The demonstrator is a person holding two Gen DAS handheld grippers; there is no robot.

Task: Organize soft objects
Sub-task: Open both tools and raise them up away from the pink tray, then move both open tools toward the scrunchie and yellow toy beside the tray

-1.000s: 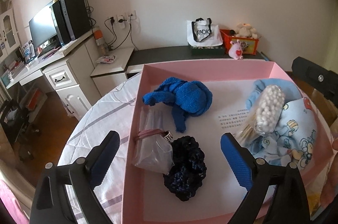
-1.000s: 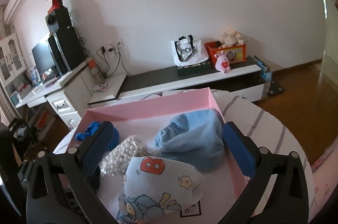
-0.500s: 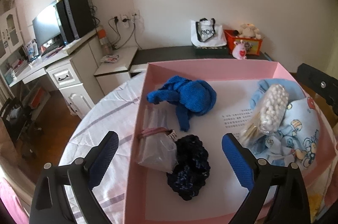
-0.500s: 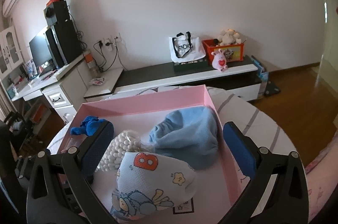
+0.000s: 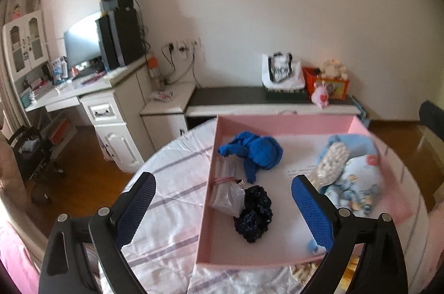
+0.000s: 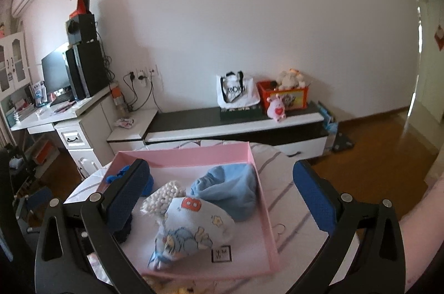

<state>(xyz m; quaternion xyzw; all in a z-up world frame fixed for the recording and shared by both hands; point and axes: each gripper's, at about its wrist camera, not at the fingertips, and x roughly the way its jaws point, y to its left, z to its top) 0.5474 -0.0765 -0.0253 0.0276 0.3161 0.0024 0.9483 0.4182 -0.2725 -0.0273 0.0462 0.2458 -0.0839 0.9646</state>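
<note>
Your left gripper [image 5: 223,206] and right gripper [image 6: 222,195] both hang spread wide with nothing in them, above the near end of the pink box [image 5: 277,122]. In that box, nearest its front wall: black scrunchie [image 5: 254,213] touching a clear bag [image 5: 226,192] and cartoon-print cloth [image 6: 191,228]. Farther in sit the cotton-ball bag [image 6: 163,195], royal-blue knit [image 5: 256,153] and light-blue hat [image 6: 230,190].

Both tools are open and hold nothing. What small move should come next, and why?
Probably lower the left tool toward the dark scrunchie in the pink box. That tool is open and empty, and the scrunchie lies loose nearly between its fingers, touching only the clear bag. The right tool, also open, hangs over the printed cloth.
</note>
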